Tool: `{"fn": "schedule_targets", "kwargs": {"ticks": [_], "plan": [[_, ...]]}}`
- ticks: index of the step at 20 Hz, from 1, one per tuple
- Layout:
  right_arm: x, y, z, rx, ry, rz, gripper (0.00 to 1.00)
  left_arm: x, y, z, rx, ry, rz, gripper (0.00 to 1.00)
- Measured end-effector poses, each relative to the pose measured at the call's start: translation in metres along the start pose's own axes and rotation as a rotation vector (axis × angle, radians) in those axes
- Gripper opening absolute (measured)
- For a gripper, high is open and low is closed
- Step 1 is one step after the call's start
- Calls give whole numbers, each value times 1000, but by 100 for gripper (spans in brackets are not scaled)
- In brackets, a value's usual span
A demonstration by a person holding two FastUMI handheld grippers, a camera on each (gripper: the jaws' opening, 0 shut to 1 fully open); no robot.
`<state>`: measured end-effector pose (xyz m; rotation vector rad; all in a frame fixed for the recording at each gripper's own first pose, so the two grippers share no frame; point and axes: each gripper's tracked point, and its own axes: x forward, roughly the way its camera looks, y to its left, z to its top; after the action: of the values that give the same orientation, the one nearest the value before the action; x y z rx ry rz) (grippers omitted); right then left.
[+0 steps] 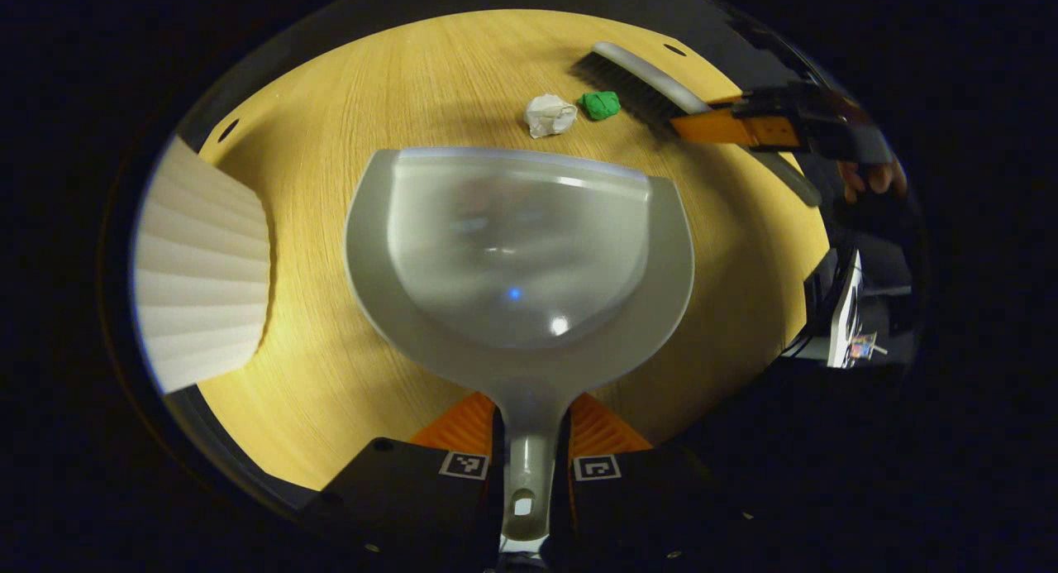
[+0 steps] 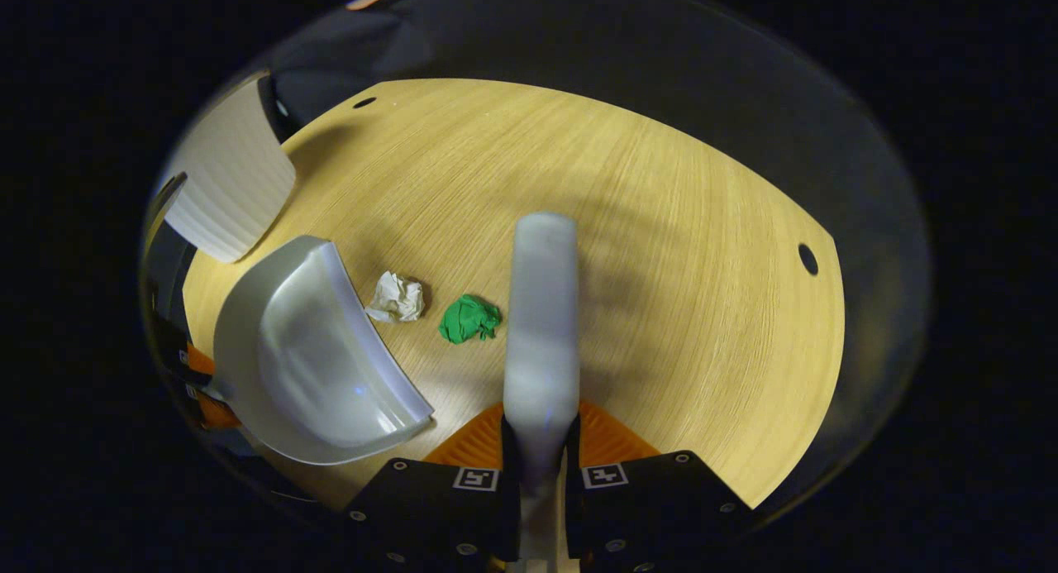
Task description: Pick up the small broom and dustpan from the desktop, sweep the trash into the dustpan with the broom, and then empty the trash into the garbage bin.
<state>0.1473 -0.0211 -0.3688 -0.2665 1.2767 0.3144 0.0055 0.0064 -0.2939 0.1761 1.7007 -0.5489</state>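
Left gripper (image 1: 529,449) clamps dustpan (image 1: 517,250) handle; right gripper (image 2: 541,441) clamps broom (image 2: 541,325). Risk: hard sweep flicks wads (image 1: 550,115) past pan lip.

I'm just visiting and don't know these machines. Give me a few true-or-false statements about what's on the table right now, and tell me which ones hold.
1. The left gripper is shut on the dustpan handle. True.
2. The dustpan already holds both pieces of trash. False: the white paper wad and the green wad lie on the wooden desktop, beyond the pan's front edge.
3. The right gripper holds the broom by its handle. True.
4. The green wad lies between the white paper wad and the broom. True.
5. The white ribbed bin is lying tipped over inside the dustpan. False: it stands on the desktop beside the pan.
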Motion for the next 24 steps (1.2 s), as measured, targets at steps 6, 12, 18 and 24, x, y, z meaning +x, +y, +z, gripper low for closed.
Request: {"fn": "schedule_targets", "kwargs": {"ticks": [6,12,18,24], "plan": [[1,47,2,-245,37,210,22,-1,20,1,128,20,-4,23],[-20,115,19,-364,62,440,22,1,21,-1,162,10,-11,23],[-13,71,27,-181,34,315,22,5,13,-12,31,-22,-5,23],[-8,34,-12,71,71,143,22,12,-3,-17,-142,-51,18,23]]}}
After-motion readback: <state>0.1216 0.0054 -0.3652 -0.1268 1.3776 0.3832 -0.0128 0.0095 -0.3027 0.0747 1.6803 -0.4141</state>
